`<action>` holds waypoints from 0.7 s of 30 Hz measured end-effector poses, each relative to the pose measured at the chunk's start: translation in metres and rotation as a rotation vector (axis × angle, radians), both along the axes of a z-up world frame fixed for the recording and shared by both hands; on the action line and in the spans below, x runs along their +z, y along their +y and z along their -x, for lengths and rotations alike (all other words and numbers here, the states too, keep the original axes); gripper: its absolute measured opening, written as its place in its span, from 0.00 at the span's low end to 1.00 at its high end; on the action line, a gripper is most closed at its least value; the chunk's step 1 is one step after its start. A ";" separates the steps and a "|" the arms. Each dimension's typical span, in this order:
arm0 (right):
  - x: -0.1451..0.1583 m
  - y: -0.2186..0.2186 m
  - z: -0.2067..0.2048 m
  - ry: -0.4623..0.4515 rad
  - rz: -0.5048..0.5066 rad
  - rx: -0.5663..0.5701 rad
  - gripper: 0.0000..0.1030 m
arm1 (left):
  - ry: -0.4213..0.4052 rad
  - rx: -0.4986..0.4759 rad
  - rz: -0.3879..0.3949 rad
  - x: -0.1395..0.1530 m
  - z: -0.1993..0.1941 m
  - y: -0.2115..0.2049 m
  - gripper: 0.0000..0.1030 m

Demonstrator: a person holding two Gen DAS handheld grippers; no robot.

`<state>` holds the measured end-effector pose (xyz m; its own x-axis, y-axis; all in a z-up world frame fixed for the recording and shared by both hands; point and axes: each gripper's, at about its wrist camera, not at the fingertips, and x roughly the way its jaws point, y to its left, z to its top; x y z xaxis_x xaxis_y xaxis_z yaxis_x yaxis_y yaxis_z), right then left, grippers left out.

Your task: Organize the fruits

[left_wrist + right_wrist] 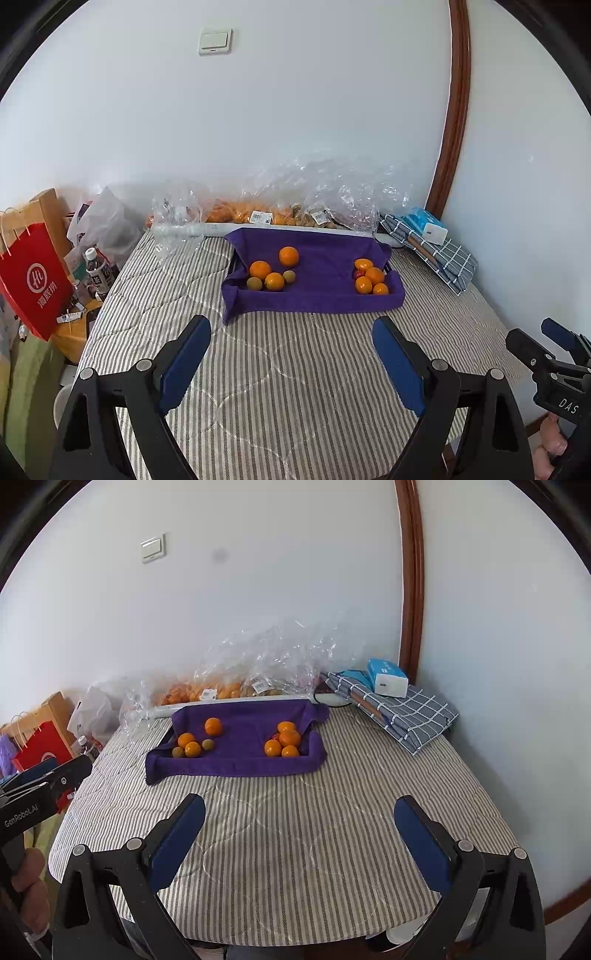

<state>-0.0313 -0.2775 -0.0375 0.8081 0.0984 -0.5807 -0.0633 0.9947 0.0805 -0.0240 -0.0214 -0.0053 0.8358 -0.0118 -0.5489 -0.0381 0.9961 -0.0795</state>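
Note:
A tray lined with a purple cloth [317, 291] [236, 764] sits at the far side of a striped table. On its left lie three oranges [274, 281] [192, 749] and two small green-brown fruits [254, 283] [178, 752]. On its right lies a cluster of oranges [373, 276] [289, 738] with something small and red among them. My left gripper [291, 332] is open and empty, held above the table short of the tray. My right gripper [299, 812] is open and empty, also short of the tray, and shows at the right edge of the left wrist view [546, 339].
Clear plastic bags with more oranges [258, 216] [218, 692] lie against the wall behind the tray. A folded checked cloth [439, 254] [406, 716] with a blue tissue box [388, 677] sits at the back right. A red paper bag [33, 284] and bottles stand left of the table.

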 end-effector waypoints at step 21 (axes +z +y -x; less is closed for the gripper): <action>0.004 -0.005 0.004 -0.011 -0.011 -0.009 0.98 | 0.000 -0.006 -0.016 0.000 0.003 -0.007 0.87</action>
<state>-0.0349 -0.2829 -0.0337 0.8154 0.0977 -0.5706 -0.0555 0.9943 0.0909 -0.0267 -0.0287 -0.0053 0.8360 -0.0078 -0.5487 -0.0325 0.9974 -0.0637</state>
